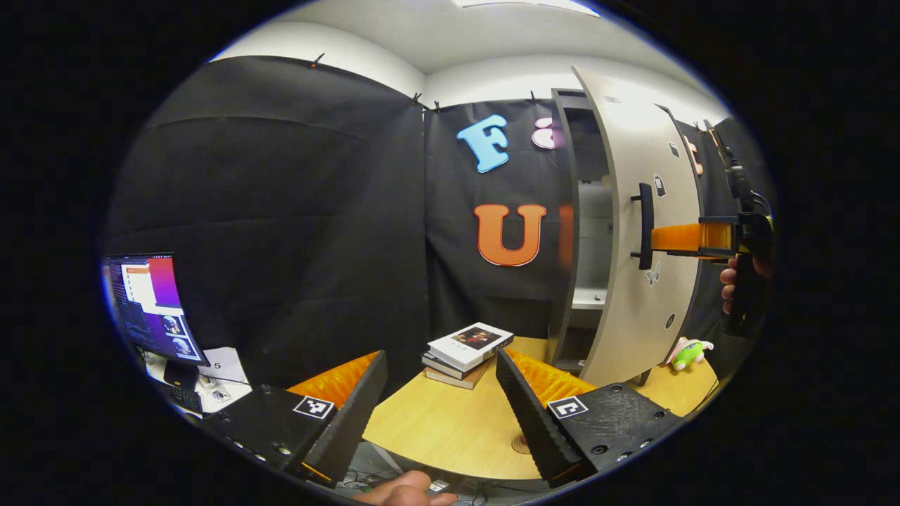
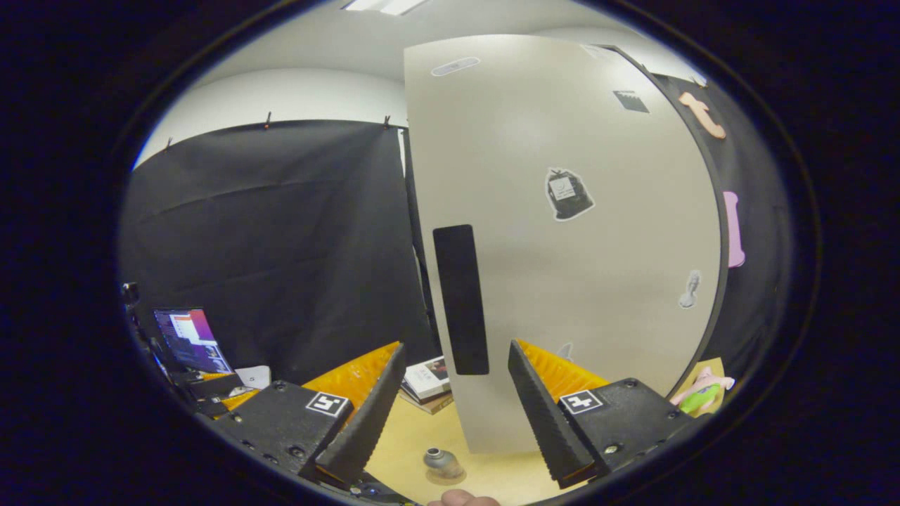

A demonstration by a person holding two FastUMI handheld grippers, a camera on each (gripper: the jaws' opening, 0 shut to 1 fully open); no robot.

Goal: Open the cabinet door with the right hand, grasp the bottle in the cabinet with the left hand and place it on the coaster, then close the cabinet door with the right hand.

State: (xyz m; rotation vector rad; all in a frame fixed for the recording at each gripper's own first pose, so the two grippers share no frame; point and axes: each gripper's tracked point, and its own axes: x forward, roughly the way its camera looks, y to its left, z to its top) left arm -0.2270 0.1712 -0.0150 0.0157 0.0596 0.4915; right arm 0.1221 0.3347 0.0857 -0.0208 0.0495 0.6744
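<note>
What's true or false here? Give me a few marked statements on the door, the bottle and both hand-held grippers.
1. The cabinet door stands open. True.
2. The left hand-held gripper holds the bottle. False: its fingers are apart with nothing between them. The bottle stands on the table, seemingly on the coaster.
3. A stack of books lies on the table. True.
4. The right hand-held gripper is shut on the door handle. False: its fingers are spread, with the handle ahead of the gap between them.
</note>
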